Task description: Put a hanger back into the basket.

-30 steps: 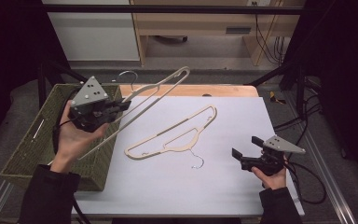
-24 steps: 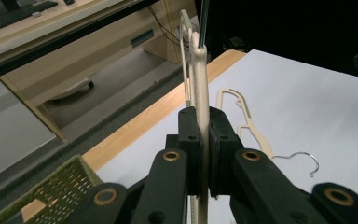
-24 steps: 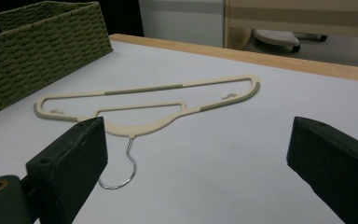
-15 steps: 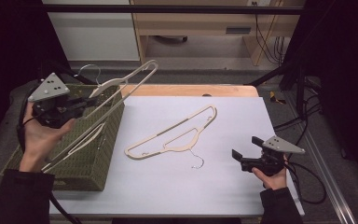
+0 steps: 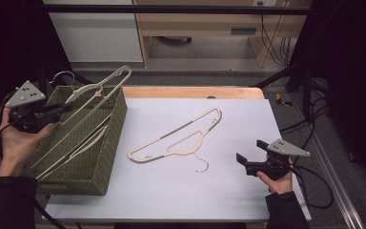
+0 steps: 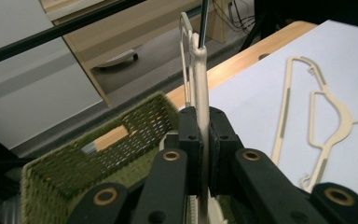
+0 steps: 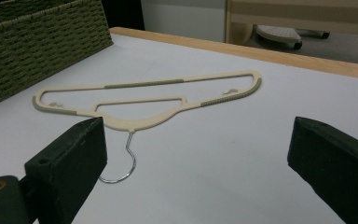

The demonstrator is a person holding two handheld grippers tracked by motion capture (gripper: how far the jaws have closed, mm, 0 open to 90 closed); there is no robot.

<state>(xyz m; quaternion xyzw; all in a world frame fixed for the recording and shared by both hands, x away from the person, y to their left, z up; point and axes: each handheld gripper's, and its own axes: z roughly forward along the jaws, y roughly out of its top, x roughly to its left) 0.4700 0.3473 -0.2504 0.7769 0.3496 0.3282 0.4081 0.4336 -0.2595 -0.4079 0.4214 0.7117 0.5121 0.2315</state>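
a: looking from the high view, the left gripper [image 5: 52,110] is clamped on a cream plastic hanger [image 5: 95,93] tilted over the green woven basket [image 5: 109,143]; its lower end drops inside the basket, where another cream hanger [image 5: 83,145] is hard to separate from it.

b: and the counter [image 5: 171,191]?

a: a second hanger [image 5: 181,136], thin cream frame with olive strips and a wire hook, lies flat mid-counter. the right gripper [image 5: 252,163] rests near it, jaws wide, holding nothing.

b: left gripper view?

a: the jaws pinch the held hanger's [image 6: 200,84] flat bar edge-on; its top is cut off by the frame edge. the basket's [image 6: 121,140] coarse weave sits below, blurred.

b: right gripper view?

a: two black fingers [image 7: 74,154] spread far apart, the flat hanger [image 7: 144,100] between and beyond them, basket wall [image 7: 37,51] at the left edge.
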